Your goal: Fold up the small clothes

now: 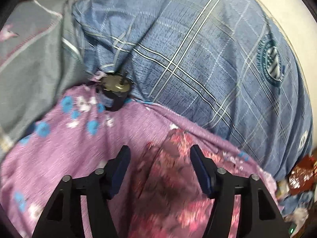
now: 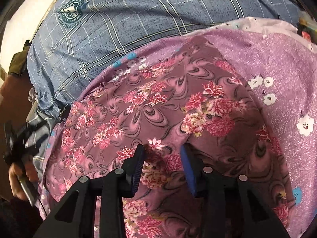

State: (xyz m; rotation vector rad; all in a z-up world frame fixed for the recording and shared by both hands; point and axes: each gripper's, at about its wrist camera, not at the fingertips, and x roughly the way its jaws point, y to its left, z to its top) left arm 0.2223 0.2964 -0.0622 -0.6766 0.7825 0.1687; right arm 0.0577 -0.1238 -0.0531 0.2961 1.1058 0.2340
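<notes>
A small mauve garment with pink flower print (image 2: 162,107) lies spread on a lilac sheet with white and blue flowers (image 2: 281,75). My right gripper (image 2: 162,150) is open, low over the garment's near part, jaws straddling the cloth. In the left wrist view the same pink-flowered garment (image 1: 170,178) is blurred under my left gripper (image 1: 158,152), which is open just above it. The lilac sheet (image 1: 65,148) spreads to the left.
A blue checked bed cover with a round green crest (image 1: 198,49) lies beyond the sheet, also in the right wrist view (image 2: 122,19). A grey cloth (image 1: 31,63) lies at left. A small dark cylinder with a brass top (image 1: 116,91) stands at the sheet's far edge. A hand (image 2: 17,174) shows at far left.
</notes>
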